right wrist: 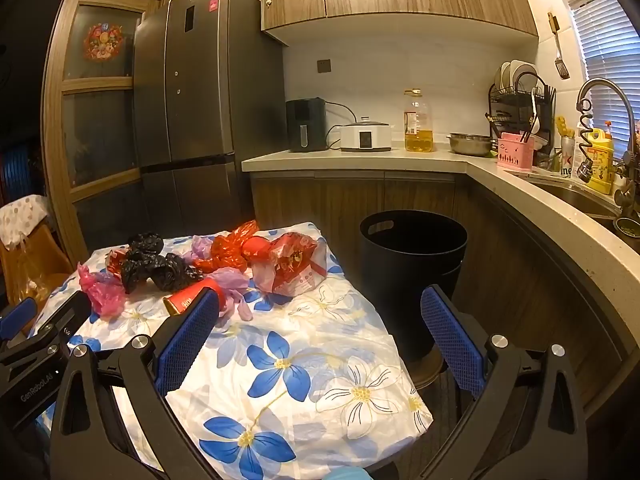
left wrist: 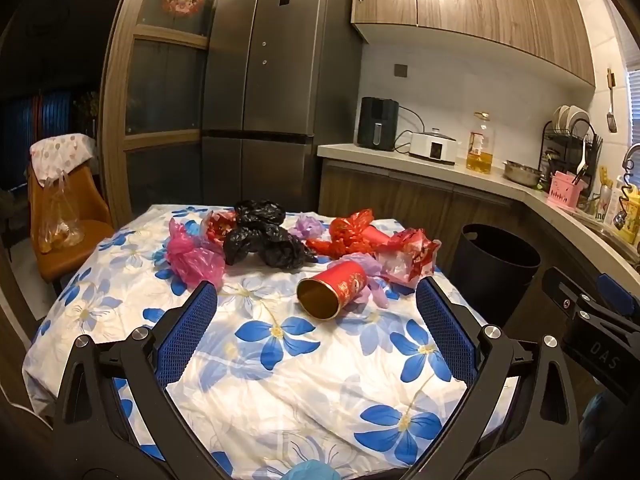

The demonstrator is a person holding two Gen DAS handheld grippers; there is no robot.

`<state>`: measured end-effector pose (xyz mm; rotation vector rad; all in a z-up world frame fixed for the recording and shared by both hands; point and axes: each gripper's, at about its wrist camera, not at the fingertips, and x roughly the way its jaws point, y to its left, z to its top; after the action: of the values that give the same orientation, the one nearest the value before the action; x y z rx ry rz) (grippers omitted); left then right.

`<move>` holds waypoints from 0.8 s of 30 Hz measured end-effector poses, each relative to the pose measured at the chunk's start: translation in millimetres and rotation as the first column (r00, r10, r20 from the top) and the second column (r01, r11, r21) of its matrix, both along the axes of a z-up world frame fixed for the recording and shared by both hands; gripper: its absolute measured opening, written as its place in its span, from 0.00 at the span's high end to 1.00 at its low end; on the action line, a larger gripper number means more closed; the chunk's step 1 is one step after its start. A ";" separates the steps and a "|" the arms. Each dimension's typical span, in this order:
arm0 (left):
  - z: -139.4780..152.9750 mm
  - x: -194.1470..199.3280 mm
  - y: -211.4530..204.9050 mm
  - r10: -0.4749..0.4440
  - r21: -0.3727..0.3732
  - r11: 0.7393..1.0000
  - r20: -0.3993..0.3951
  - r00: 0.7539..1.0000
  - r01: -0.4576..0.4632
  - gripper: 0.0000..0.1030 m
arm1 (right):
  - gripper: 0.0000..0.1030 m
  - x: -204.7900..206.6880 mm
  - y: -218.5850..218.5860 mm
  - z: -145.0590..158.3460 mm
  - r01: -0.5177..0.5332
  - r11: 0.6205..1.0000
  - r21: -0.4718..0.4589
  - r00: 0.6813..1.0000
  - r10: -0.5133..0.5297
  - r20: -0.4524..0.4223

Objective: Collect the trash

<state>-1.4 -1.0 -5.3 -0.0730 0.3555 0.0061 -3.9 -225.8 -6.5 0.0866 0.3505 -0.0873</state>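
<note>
- Left gripper (left wrist: 316, 308): jaws spread wide, nothing held; blue mesh-textured pads (left wrist: 188, 332) on black arms, held over the near part of the table (left wrist: 120, 272).
- Right gripper (right wrist: 320, 316): jaws also wide and empty, held over the table's near right corner.
- Table is covered in glossy white cloth with blue flower print, wrinkled.
- Trash is clustered toward the far edge, none gripped.
- One red cylindrical cup (left wrist: 334, 290), gold-lined, lies on its side; long axis runs far-right to near-left, open mouth toward the left gripper.
- One crumpled black plastic bag (left wrist: 264, 240), one pink film bag (left wrist: 194, 254) at the left edge.
- Red crinkled wrappers (left wrist: 352, 234): at least three seen; lilac film scraps (left wrist: 370, 270) beside the cup.
- One black round plastic bin (right wrist: 412, 264) with handle slot stands on the floor just off the table's far right corner.
</note>
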 end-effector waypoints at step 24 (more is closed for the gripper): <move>2.1 0.6 0.3 -0.001 -0.009 1.000 0.000 1.000 0.001 0.05 | 0.05 -3.4 -1.3 4.0 0.007 1.000 -0.001 1.000 -0.007 0.010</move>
<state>-0.7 -0.7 -3.3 -0.0815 0.3556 0.0033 -7.3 -227.1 -2.5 0.0871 0.3401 -0.0939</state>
